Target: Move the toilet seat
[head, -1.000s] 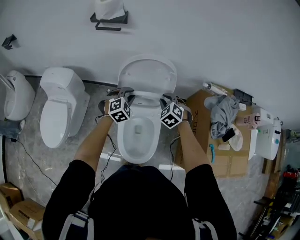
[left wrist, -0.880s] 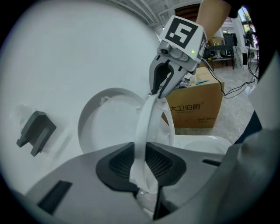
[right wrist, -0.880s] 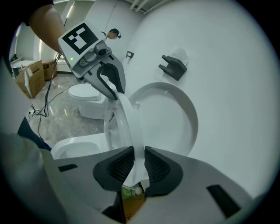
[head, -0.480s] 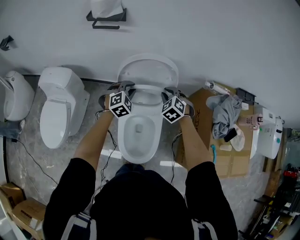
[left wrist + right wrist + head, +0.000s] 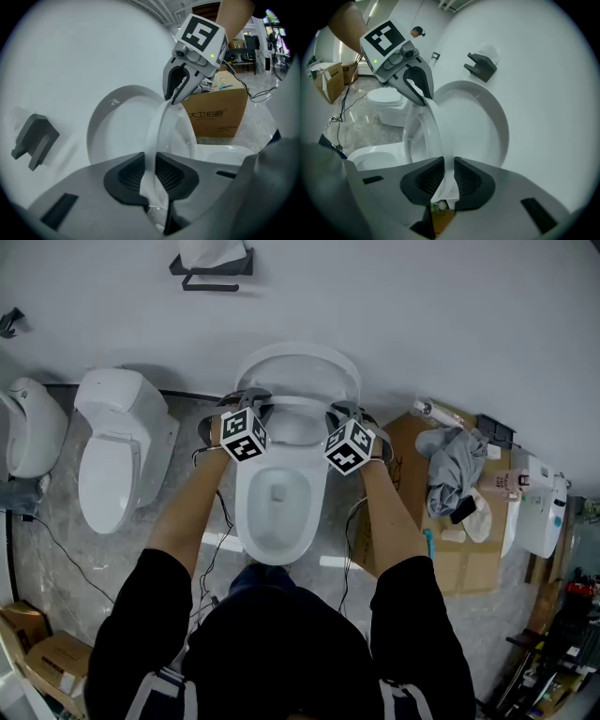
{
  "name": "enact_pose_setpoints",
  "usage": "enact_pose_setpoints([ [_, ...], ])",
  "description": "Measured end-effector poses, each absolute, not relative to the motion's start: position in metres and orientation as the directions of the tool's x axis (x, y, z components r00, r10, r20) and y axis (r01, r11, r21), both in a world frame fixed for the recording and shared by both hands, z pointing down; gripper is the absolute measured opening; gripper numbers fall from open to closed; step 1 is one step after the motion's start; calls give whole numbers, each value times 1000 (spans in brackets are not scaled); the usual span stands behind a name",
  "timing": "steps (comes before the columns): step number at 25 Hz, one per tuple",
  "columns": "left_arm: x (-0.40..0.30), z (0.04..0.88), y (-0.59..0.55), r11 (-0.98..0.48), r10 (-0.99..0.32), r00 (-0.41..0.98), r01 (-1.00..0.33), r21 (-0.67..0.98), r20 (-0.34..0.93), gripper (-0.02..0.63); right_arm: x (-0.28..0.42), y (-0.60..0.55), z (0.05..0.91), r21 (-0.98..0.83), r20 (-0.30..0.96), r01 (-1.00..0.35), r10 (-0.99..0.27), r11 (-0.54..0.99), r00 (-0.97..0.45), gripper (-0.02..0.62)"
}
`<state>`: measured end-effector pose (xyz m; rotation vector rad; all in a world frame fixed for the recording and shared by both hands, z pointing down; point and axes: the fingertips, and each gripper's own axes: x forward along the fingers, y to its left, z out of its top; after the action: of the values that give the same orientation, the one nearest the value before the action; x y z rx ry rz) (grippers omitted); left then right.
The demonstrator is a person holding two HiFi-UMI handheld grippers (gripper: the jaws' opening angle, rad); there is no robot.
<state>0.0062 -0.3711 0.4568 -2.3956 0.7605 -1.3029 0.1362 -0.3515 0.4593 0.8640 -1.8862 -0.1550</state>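
Note:
The white toilet (image 5: 278,498) stands against the wall with its lid (image 5: 298,367) upright. The seat ring (image 5: 296,407) is lifted steeply, close in front of the lid. My left gripper (image 5: 246,404) is shut on the ring's left side and my right gripper (image 5: 345,416) on its right side. In the left gripper view the thin seat edge (image 5: 161,126) runs between my pads (image 5: 129,173), and the right gripper (image 5: 177,91) clamps the far side. The right gripper view shows the seat (image 5: 433,126) pinched between my pads (image 5: 466,178), the left gripper (image 5: 417,89) on the far side and the lid (image 5: 480,122) behind.
A second toilet (image 5: 112,446) stands to the left, with another white fixture (image 5: 28,427) at the far left. Cardboard (image 5: 403,474) with a grey cloth (image 5: 452,465) and bottles lies on the right. A paper holder (image 5: 211,268) hangs on the wall. Cables (image 5: 56,559) trail over the floor.
Both grippers have moved toward the wall with the seat ring, which now stands steeper and closer to the lid.

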Motion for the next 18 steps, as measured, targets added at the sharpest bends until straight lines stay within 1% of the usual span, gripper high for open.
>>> enact_pose_setpoints([
  [9, 7, 458, -392, -809, -588, 429, -322, -492, 686, 71, 138, -373, 461, 468, 756, -485, -618, 739, -214, 78],
  [18, 8, 463, -406, -817, -576, 407, -313, -484, 709, 71, 138, -386, 465, 470, 785, -457, -594, 755, -175, 77],
])
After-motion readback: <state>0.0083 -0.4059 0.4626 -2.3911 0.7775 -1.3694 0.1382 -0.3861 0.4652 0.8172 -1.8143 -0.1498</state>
